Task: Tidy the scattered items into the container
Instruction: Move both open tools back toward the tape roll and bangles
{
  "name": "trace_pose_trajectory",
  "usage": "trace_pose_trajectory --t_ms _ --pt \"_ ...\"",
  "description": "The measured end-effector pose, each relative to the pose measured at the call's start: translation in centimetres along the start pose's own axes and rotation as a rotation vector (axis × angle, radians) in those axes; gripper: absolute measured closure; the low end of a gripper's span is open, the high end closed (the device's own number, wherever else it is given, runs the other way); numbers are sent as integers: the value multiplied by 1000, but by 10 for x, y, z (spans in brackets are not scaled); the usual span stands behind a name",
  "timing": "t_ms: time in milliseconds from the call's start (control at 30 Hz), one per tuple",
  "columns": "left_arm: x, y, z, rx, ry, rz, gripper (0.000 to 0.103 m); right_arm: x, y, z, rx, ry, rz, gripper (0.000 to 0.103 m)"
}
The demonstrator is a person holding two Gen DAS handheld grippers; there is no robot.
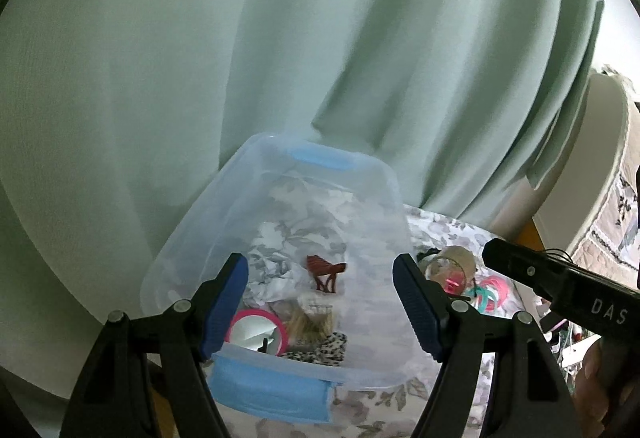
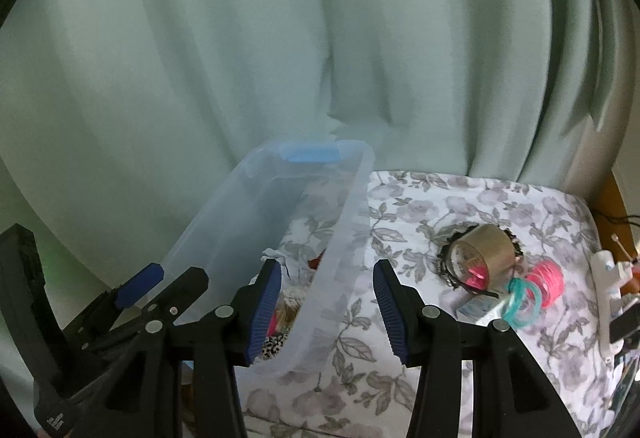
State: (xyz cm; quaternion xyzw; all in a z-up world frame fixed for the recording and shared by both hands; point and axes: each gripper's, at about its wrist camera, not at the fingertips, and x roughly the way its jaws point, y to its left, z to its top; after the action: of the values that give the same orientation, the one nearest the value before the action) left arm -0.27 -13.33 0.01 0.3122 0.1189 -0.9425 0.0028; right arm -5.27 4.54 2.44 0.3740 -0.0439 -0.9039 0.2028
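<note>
Clear bin (image 1: 394,198) on the floral sheet (image 2: 500,206), w/ a brown clip (image 1: 325,272) and pink mirror (image 1: 258,330) inside. Left gripper (image 1: 320,308) hangs over it, fingers spread, empty. Tape roll (image 2: 482,252) and pink rings (image 2: 544,280) lie right of the bin, ahead-right of the right gripper (image 2: 326,312), also spread, nothing held.

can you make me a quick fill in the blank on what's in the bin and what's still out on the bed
The pink-rimmed mirror lies ____ the clear bin.
The roll of tape lies on the floral ____, outside the bin.
Both the left gripper and the right gripper are ____ and hold nothing.
The bin's handles are ____ in colour.

Missing words: inside; sheet; open; blue
</note>
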Motion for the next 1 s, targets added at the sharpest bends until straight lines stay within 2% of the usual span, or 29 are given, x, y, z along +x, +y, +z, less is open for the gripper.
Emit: trace_pose_trajectory --t_ms 300,467,567,867,1000 --pt "-2 -38 -4 13 0 -99 27 -33 -45 -13 94 -51 -15 51" --pt "-1 -66 -11 -2 -22 -191 27 -50 -80 -25 171 -73 -39 51" --pt "3 -88 -16 37 -24 -208 27 -58 -103 -32 221 -85 -59 51" --pt "28 -152 -37 163 108 -330 27 -83 -172 -55 371 -120 -118 51" --pt "40 -179 -48 250 134 -315 27 -89 -201 -66 428 -121 -140 51"
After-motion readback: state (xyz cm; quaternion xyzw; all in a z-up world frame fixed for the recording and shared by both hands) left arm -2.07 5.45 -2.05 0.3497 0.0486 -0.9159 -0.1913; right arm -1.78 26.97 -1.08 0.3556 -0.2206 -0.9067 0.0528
